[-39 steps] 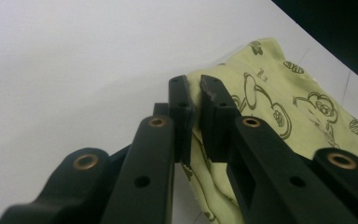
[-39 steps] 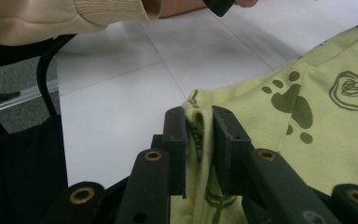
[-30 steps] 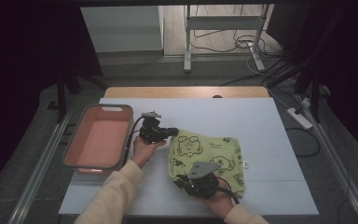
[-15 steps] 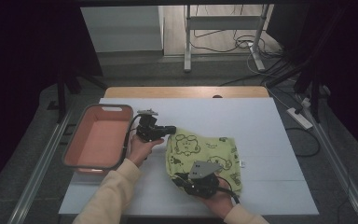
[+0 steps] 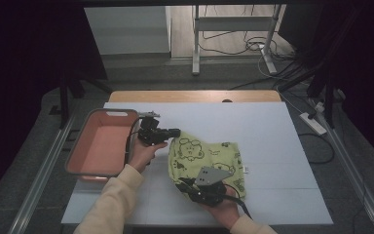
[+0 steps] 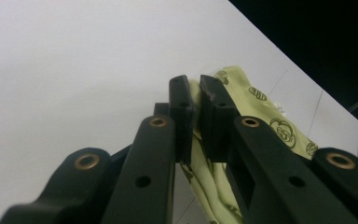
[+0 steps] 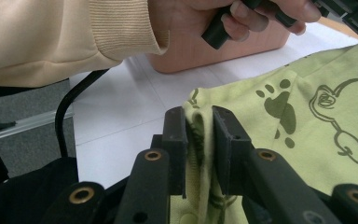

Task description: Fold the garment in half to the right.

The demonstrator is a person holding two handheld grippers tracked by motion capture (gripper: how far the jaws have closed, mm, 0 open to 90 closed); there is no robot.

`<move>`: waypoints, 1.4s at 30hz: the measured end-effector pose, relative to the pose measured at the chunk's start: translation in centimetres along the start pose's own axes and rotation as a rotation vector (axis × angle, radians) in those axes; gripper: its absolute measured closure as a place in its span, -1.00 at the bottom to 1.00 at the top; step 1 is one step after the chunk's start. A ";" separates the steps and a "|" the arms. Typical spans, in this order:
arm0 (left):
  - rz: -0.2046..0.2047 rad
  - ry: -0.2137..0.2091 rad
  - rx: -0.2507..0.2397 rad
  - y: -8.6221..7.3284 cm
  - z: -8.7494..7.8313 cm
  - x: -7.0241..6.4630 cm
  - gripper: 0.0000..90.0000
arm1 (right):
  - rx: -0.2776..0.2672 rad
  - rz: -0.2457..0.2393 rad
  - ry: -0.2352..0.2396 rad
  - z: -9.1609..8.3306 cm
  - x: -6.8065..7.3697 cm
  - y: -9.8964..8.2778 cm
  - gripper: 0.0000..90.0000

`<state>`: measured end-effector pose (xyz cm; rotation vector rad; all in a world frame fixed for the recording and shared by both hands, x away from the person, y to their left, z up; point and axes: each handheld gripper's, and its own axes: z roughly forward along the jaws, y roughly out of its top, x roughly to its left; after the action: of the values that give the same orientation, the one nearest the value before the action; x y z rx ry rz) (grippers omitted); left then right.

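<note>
A light green cloth (image 5: 209,157) printed with bears and paw marks lies on the white table (image 5: 253,126). My left gripper (image 5: 175,132) is shut on the cloth's far left corner; in the left gripper view a fold of the green cloth (image 6: 256,109) is pinched between the black jaws (image 6: 195,93). My right gripper (image 5: 185,184) is shut on the near left edge of the cloth (image 7: 307,102), a bunched fold squeezed between its jaws (image 7: 199,122). The other hand and a cream sleeve (image 7: 65,32) show at the top of the right gripper view.
A salmon-pink basket (image 5: 102,146) stands at the table's left edge, just left of my left gripper; its wall (image 7: 223,51) shows behind the hand in the right gripper view. Bare white table stretches to the right and back. Cables and stand legs lie on the floor beyond.
The cloth's far left corner has lifted and shifted slightly with my left gripper; both hands stay nearly where they were.
</note>
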<state>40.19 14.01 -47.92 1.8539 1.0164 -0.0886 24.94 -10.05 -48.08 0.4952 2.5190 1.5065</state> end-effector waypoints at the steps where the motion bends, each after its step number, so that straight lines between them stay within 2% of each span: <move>1: -0.001 0.002 0.004 0.0 0.0 0.0 0.84 | 0.002 0.002 0.000 0.0 0.0 0.0 0.69; 10: -0.008 0.004 0.013 -0.1 0.3 0.1 0.84 | 0.012 0.011 0.006 0.4 -0.1 -0.6 0.69; 14: -0.016 -0.003 -0.015 0.2 -0.4 0.2 0.84 | -0.001 0.015 0.011 0.4 -0.2 -0.2 0.69; 21: -0.012 -0.019 -0.063 0.9 -1.7 -0.3 0.84 | -0.056 0.003 0.008 0.2 0.2 0.9 0.69; 24: -0.009 -0.016 -0.049 0.8 -1.5 -0.2 0.84 | -0.056 0.001 0.007 0.2 0.3 0.9 0.69; 36: -0.015 0.001 -0.018 0.3 -0.7 0.1 0.84 | -0.045 0.045 0.012 0.6 0.2 0.0 0.68; 42: -0.012 0.015 -0.003 0.2 -0.5 0.2 0.84 | -0.036 0.066 0.034 0.9 0.2 -0.3 0.68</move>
<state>40.28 14.48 -47.68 1.8489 1.0374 -0.0800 25.00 -9.36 -48.77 0.5571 2.5192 1.5934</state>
